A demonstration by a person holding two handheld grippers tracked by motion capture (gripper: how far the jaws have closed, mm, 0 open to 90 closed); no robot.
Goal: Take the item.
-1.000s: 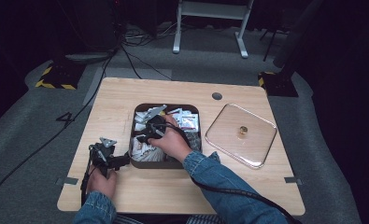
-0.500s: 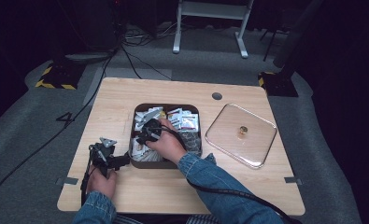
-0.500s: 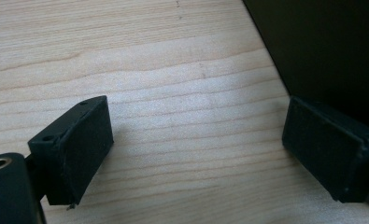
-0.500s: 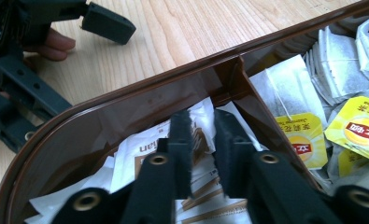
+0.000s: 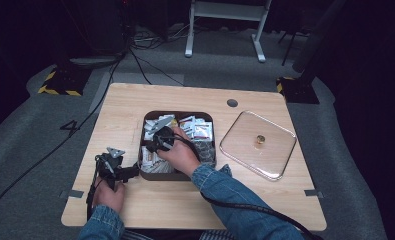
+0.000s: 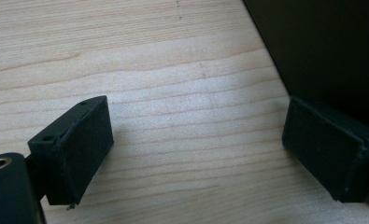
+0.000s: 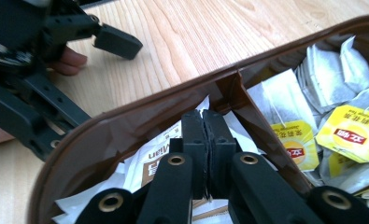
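right gripper pinched a sachet in the tray

the right gripper (image 7: 204, 140) had just been closing; its jaws met on a white sachet (image 7: 159, 154) in the brown tray (image 5: 148, 172)'s near-left compartment. a straight lift would likely spare the neighbouring packets. the left gripper (image 6: 196, 154) sat spread on the pale wooden desk (image 5: 195, 100) beside the tray. a clear lid (image 5: 257, 145) lay right; grey carpet and a dark room surrounded.

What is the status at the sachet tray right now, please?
Right gripper shut on a white sachet in the brown tray. Left gripper open over bare table beside it. Nothing blocking.
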